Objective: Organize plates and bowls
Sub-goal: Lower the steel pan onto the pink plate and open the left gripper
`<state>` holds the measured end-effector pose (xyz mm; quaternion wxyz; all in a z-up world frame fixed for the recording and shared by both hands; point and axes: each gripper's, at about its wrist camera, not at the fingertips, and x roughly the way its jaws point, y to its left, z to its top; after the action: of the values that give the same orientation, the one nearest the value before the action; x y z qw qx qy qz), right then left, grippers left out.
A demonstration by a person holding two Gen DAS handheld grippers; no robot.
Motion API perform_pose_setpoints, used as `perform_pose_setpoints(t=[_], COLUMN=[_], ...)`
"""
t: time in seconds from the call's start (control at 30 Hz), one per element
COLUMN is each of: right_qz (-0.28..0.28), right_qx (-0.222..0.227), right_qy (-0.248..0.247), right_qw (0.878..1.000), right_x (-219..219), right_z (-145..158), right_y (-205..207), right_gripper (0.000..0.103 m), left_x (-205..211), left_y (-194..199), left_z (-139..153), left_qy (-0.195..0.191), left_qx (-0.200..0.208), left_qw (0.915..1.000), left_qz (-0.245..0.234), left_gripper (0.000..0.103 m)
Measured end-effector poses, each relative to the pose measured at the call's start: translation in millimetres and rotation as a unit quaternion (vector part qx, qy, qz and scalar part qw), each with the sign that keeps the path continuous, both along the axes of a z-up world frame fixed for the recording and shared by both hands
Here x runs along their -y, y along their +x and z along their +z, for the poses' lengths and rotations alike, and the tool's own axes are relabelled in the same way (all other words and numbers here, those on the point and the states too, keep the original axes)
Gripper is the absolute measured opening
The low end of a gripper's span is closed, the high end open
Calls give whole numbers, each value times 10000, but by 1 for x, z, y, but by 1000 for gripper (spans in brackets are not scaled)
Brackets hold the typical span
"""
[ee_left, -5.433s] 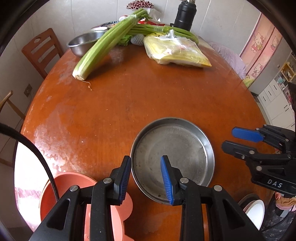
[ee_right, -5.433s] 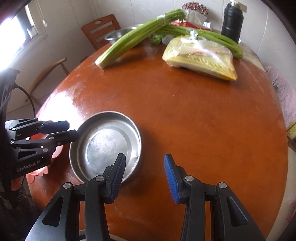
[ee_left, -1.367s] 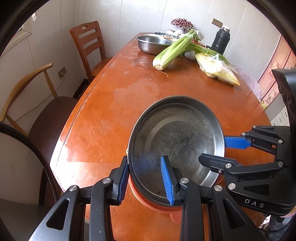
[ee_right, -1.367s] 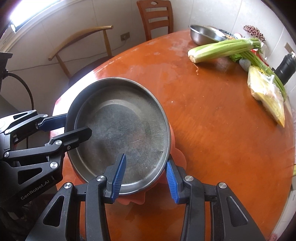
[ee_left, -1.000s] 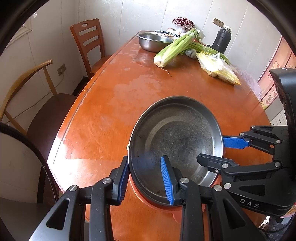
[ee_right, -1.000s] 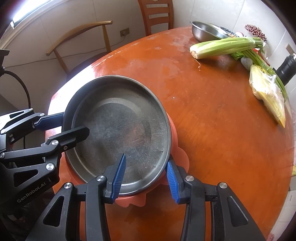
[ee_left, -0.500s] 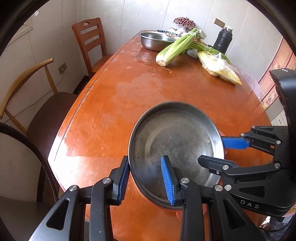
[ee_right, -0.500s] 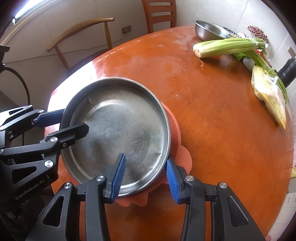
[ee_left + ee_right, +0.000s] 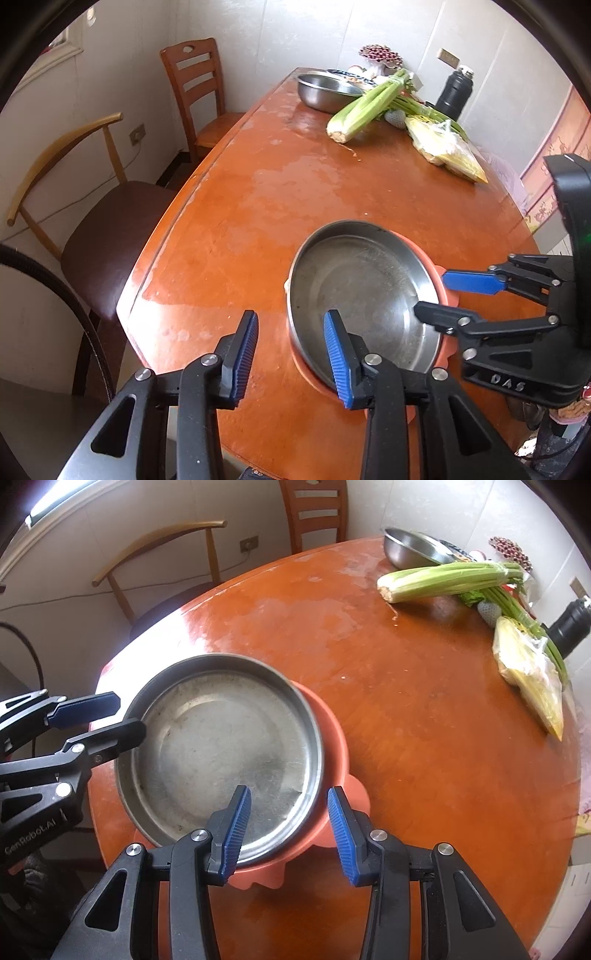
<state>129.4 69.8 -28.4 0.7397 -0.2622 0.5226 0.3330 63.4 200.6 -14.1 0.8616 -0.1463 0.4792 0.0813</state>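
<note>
A round steel plate [image 9: 362, 280] [image 9: 221, 746] rests inside an orange plate [image 9: 437, 267] [image 9: 336, 746] near the front edge of the brown table [image 9: 258, 192]. My left gripper [image 9: 291, 325] straddles the steel plate's left rim. Its jaws are opening, and both pads stand clear of the metal. In the right wrist view the left gripper [image 9: 125, 716] sits at the plate's left side. My right gripper [image 9: 289, 794] [image 9: 432, 293] is shut on the steel plate's right rim, one pad inside the plate and one outside over the orange lobe.
At the far end of the table lie a steel bowl [image 9: 325, 88], a celery bunch [image 9: 365, 107], a yellow bag [image 9: 443, 147] and a black flask [image 9: 454, 92]. Two chairs [image 9: 195, 88] [image 9: 107, 229] stand along the left side. The table's front edge is just below the plates.
The steel plate, earlier held above the orange plate by both grippers, has come down into it. The left jaws have spread off the rim. The right gripper keeps its width.
</note>
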Motion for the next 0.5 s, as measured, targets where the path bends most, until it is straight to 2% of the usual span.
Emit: perform_pose_setpoints(t=[0.2,0.33,0.4,0.5], right_qz=[-226,-267,-263,-221], right_qx=[173,127,87,305], right_qy=[-66,-69,-127,-287], right_qw=[9996,9995,9995,9989], right_x=[9,10,10,9], right_z=[4,0,-5,-9], right_y=[7,11,13,12], right_gripper=[45,45,45,45], left_x=[1,8,14,20], left_y=[-2,2,4,8], left_z=[-10,-21,-25,-26], left_qy=[-227,-347,-371,-270], left_qx=[-81,-198,-256,-284], left_qw=[9997,9992,9989,9990], left_qz=[-2,-71,-153,-237], left_gripper=[39,41,41,45])
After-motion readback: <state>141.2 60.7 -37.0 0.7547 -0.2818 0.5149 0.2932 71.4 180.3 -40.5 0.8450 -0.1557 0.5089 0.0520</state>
